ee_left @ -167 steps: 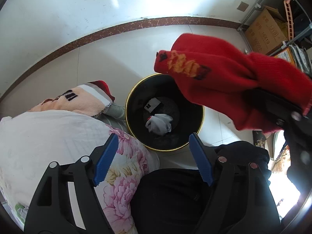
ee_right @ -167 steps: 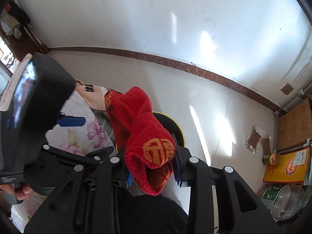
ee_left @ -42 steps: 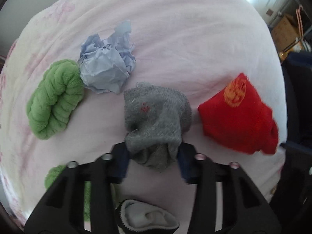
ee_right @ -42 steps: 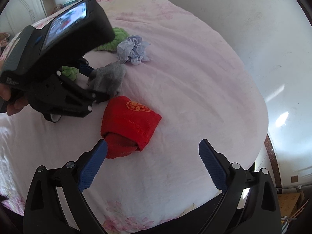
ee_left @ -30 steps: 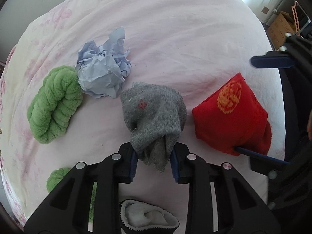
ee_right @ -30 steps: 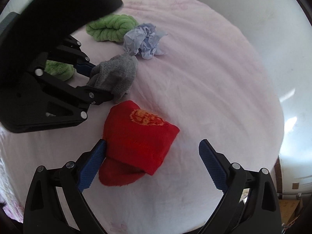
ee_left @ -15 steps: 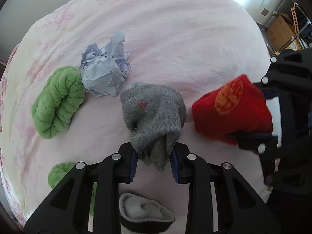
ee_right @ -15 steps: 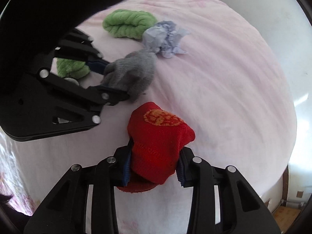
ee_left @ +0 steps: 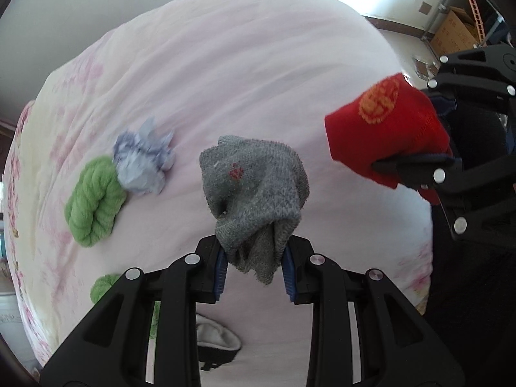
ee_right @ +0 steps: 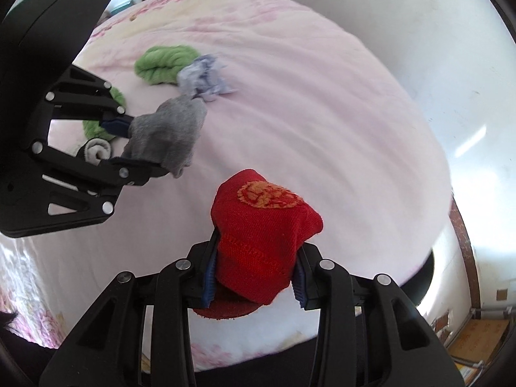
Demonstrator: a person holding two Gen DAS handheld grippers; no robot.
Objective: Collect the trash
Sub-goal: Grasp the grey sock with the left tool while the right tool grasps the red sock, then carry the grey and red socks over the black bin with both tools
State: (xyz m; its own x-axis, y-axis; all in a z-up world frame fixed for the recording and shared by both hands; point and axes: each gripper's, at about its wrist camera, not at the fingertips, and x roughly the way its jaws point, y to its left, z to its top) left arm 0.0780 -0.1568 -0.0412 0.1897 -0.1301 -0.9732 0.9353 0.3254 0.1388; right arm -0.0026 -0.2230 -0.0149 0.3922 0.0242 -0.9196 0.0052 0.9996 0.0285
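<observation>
Paper ball (ee_left: 143, 161) beside sock (ee_left: 95, 201) on bed (ee_left: 242, 64)

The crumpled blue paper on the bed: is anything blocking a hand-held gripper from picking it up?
Nothing lies over the crumpled paper; a green sock touches it. But both grippers are full: left grips a grey sock, right a red one.

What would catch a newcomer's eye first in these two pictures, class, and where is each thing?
The bright red sock stands out first, clamped in the right gripper above the pink bedspread. Next comes the grey sock, pinched in the left gripper beside it. Behind them, a crumpled pale blue paper lies against a rolled green sock on the bed.
</observation>
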